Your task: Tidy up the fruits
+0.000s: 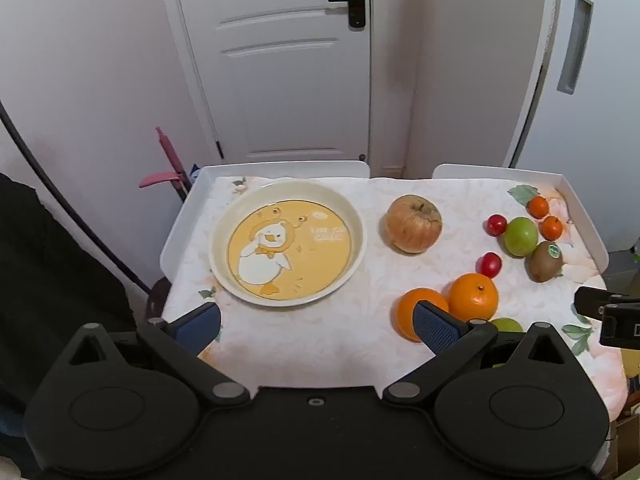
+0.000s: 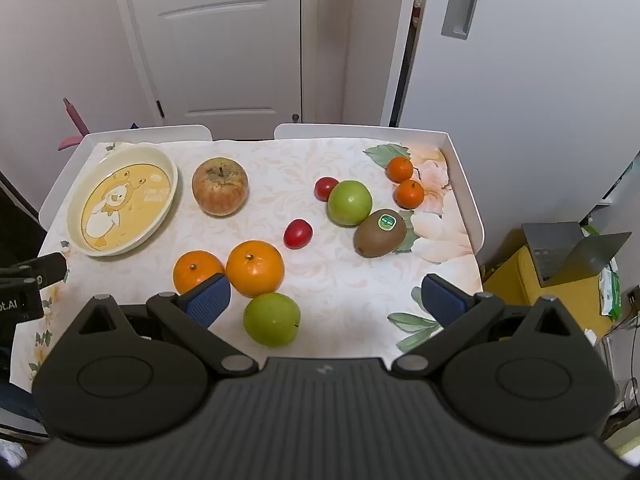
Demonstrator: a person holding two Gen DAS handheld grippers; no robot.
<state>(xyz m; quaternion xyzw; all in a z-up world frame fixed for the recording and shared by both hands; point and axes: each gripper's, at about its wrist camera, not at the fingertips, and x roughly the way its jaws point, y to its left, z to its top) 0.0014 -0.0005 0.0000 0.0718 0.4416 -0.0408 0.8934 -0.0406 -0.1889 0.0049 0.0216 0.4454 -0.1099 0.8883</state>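
Note:
An empty duck-print plate (image 1: 224,216) (image 2: 168,196) sits at the table's back left. A large apple (image 1: 414,224) (image 2: 220,191) lies to its right. Two oranges (image 1: 472,296) (image 2: 255,268) lie near the front, with a green apple (image 2: 272,319) just in front of them. Another green apple (image 2: 349,203), a kiwi (image 2: 380,233), two red tomatoes (image 2: 298,233) and two small tangerines (image 2: 408,193) lie at the right. My left gripper (image 1: 318,326) is open above the front edge, right of the plate's near rim. My right gripper (image 2: 328,300) is open, with the near green apple between its jaws' line.
The table (image 2: 352,280) has a floral cloth and raised white rims at back and sides. A white door stands behind it. A laptop (image 2: 572,252) on a yellow stand is at the right. A pink handle (image 1: 168,156) leans at the left.

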